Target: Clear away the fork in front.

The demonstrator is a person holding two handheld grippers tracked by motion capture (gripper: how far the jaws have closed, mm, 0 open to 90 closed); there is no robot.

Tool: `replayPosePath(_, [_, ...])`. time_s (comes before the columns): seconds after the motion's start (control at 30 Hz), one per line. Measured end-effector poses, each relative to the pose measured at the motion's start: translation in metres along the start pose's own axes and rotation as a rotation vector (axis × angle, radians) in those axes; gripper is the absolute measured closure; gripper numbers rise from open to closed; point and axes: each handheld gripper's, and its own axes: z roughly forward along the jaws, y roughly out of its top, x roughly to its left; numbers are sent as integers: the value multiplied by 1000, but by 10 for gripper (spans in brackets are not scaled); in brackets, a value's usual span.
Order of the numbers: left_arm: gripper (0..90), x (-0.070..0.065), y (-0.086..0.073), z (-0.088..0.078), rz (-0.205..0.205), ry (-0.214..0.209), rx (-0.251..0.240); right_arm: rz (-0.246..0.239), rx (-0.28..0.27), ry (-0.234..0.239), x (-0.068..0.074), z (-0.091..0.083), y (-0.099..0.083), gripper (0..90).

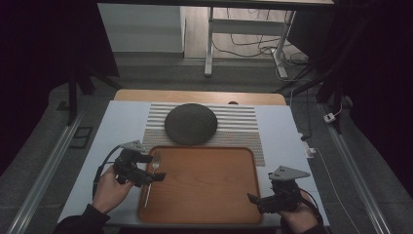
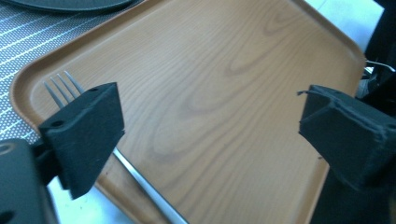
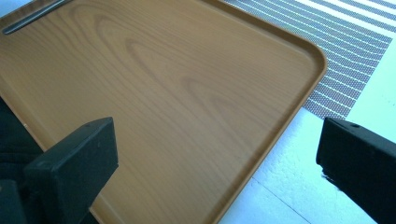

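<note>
A metal fork (image 1: 156, 158) lies along the left side of a wooden tray (image 1: 204, 185), tines pointing to the far end. My left gripper (image 1: 153, 167) hovers just above it, open. In the left gripper view the gripper (image 2: 208, 107) has wide-set jaws with nothing between them. The fork (image 2: 144, 186) runs under its left jaw, resting on the tray (image 2: 210, 70). My right gripper (image 1: 255, 201) sits at the tray's near right corner, open. In the right gripper view this gripper (image 3: 219, 135) looks across the tray (image 3: 163, 70), and the fork handle (image 3: 32, 16) shows far off.
A dark round plate (image 1: 190, 124) rests on a striped placemat (image 1: 243, 126) behind the tray. The white table (image 1: 117, 126) reaches out to both sides. Table legs and cables stand on the floor beyond the far edge.
</note>
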Motion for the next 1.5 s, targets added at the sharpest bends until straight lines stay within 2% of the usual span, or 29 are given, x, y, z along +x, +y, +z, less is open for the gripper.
replayPosePath(0.17, [21, -5, -9, -14, 2, -3, -47, -3, 3, -1, 0, 0, 0, 0])
replayPosePath(0.33, [7, -8, -20, -25, -5, -7, -50, -3, 4, -3, 1, 0, 0, 0])
replayPosePath(0.53, [7, -10, -33, -34, -18, 15, -38, -3, 6, -5, 1, 0, 0, 0])
replayPosePath(1.03, [1, -5, -71, -63, -93, 66, -89, 0, 3, -3, 0, 0, 0, 0])
replayPosePath(1.5, [0, 0, -97, -79, -131, 116, -100, 6, 3, -2, 0, 0, 0, 0])
